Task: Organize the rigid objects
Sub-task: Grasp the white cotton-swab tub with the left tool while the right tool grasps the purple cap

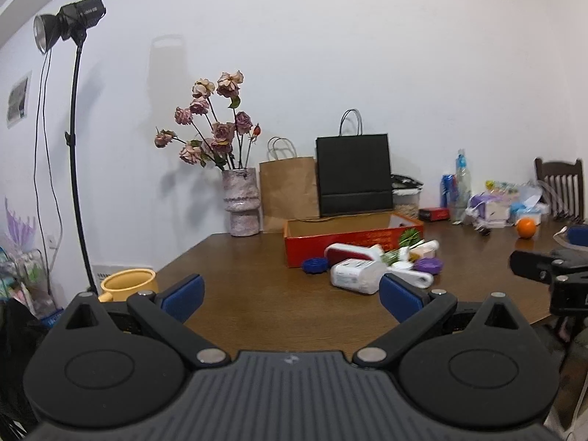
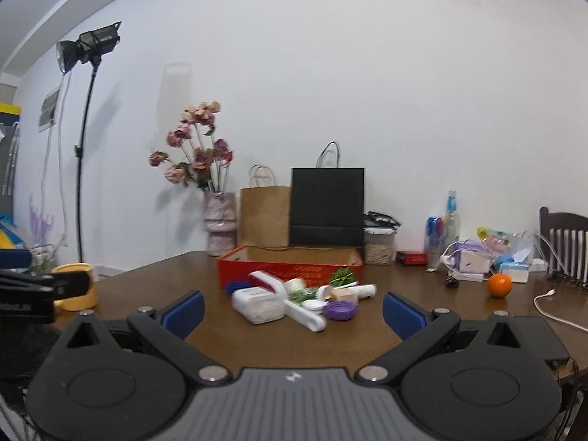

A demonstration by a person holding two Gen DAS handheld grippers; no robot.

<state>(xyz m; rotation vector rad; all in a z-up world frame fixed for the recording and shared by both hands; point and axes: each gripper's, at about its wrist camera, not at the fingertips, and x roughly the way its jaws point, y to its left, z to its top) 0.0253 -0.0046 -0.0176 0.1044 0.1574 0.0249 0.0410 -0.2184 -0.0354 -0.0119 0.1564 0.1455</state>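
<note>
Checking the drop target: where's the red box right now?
In both wrist views the red box sits mid-table, directly behind the pile of small items, in front of the brown and black paper bags.

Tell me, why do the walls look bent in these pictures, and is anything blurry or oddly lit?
Left wrist view: the fisheye lens bows the light stand and darkens the corners; the pile by the red box looks soft, and the vase of dried roses casts a faint shadow on the wall. Right wrist view: the same curving, and the purple lid is slightly blurred.
</note>
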